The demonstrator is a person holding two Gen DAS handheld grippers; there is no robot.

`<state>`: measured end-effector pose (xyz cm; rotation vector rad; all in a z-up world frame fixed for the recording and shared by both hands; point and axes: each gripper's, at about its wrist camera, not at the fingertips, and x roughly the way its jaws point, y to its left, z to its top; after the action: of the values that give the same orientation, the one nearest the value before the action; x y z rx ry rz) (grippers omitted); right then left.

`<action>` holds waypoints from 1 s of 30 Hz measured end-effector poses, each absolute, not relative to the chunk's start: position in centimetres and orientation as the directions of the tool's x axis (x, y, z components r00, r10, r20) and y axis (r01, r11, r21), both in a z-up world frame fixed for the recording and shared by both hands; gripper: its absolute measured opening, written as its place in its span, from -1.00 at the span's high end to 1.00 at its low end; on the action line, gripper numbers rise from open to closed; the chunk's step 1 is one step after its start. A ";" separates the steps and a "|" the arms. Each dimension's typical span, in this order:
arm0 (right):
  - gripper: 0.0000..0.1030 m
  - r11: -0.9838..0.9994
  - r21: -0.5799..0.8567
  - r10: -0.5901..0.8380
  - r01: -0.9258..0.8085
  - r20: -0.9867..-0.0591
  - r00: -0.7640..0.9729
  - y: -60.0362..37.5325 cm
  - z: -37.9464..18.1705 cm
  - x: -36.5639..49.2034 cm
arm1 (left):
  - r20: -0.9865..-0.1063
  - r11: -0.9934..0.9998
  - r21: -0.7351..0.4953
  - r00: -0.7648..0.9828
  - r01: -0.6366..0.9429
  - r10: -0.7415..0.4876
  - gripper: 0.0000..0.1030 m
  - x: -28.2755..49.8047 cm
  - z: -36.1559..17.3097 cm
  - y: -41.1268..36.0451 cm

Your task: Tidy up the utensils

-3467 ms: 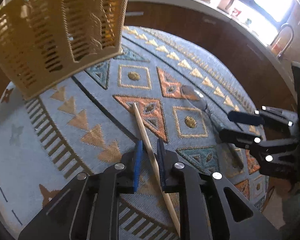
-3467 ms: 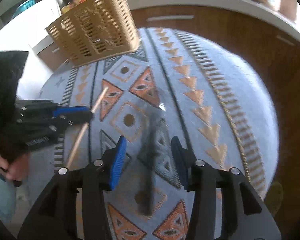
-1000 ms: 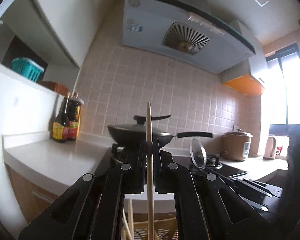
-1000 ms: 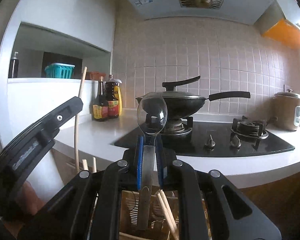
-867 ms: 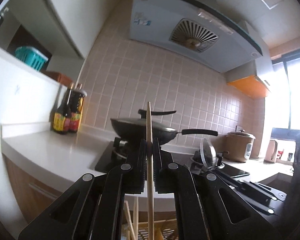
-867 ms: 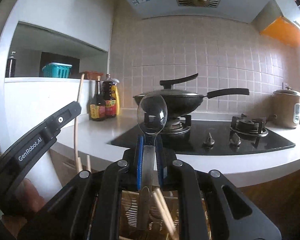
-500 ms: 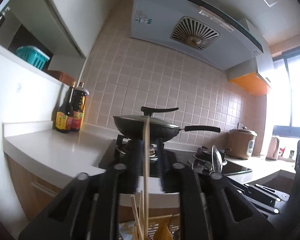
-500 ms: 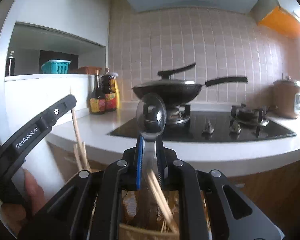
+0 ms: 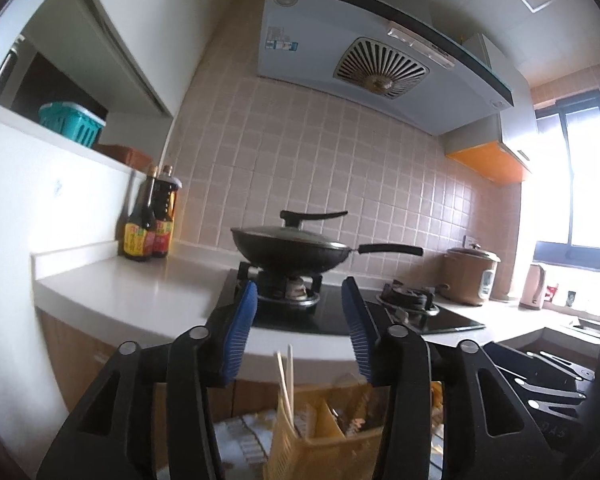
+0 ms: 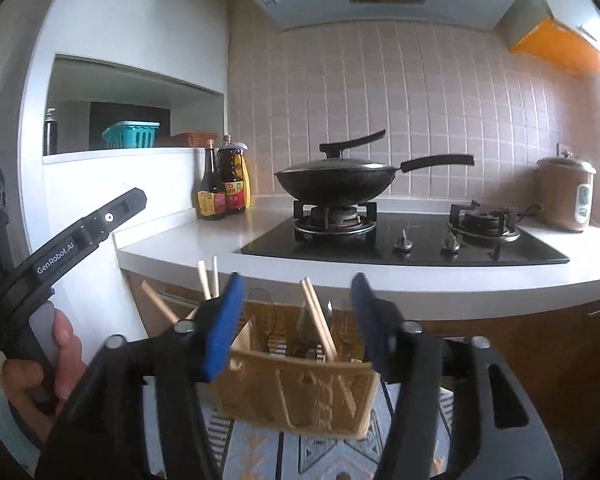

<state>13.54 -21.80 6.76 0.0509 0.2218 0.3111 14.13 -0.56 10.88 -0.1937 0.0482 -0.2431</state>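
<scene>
Right wrist view is showing the right gripper (image 10: 296, 312) hanging wide and empty above the yellow basket (image 10: 300, 392), where wooden chopsticks (image 10: 318, 320) are standing and leaning. The left gripper (image 9: 300, 332) is also hanging wide with nothing in it, over the same basket on the patterned cloth (image 10: 260, 452). I am thinking the chopsticks are light, stiff and a bit slippery, so pinching one near its middle looks best.

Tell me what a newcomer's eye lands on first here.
Probably the right claw, spread open and empty just above the yellow basket, where chopsticks stand upright. Behind it, the black wok sits on the stove's left burner. The left claw is open too, over the same basket.
</scene>
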 end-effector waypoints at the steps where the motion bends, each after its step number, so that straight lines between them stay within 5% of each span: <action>1: -0.04 0.953 0.073 0.304 -0.295 -0.208 0.930 -21.7 6.8 12.8 | -0.031 0.951 -0.199 0.968 0.237 -0.248 0.09 13.7 10.9 -0.5; 4: -0.04 0.959 0.069 0.282 -0.274 -0.214 0.935 -21.8 6.6 10.7 | -0.054 0.959 -0.181 0.971 0.220 -0.233 -0.05 11.7 10.8 -0.5; 6: -0.18 0.969 0.072 0.245 -0.235 -0.228 0.942 -22.1 6.3 9.7 | -0.085 0.966 -0.160 0.972 0.204 -0.220 -0.36 10.8 10.6 -0.7; 9: -0.40 0.986 0.065 0.165 -0.154 -0.244 0.956 -22.7 5.4 8.3 | -0.191 0.975 -0.142 0.962 0.170 -0.196 -0.44 9.3 9.0 -0.9; 12: -0.44 0.992 0.082 0.118 -0.100 -0.252 0.960 -23.5 4.1 7.2 | -0.206 0.975 -0.170 0.962 0.144 -0.178 -0.54 7.7 7.2 -0.8; 15: -0.85 0.989 0.132 0.087 -0.065 -0.173 0.981 -24.2 2.2 5.4 | -0.178 0.980 -0.169 0.975 0.100 -0.130 -0.65 6.3 5.7 -1.2; 22: -0.86 0.996 0.094 0.008 0.004 -0.127 0.992 -23.8 0.5 5.0 | -0.121 0.996 -0.084 0.992 0.013 -0.023 -0.73 4.6 3.8 -3.1; 30: -0.86 0.996 0.082 -0.012 0.028 -0.190 0.982 -25.0 -0.9 6.1 | -0.159 0.998 -0.010 0.985 -0.064 0.062 -0.82 5.5 2.0 -3.2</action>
<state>6.06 -25.04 -0.91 0.0842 0.1906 -0.0197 5.54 -3.18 1.96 -0.0146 0.1593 0.0634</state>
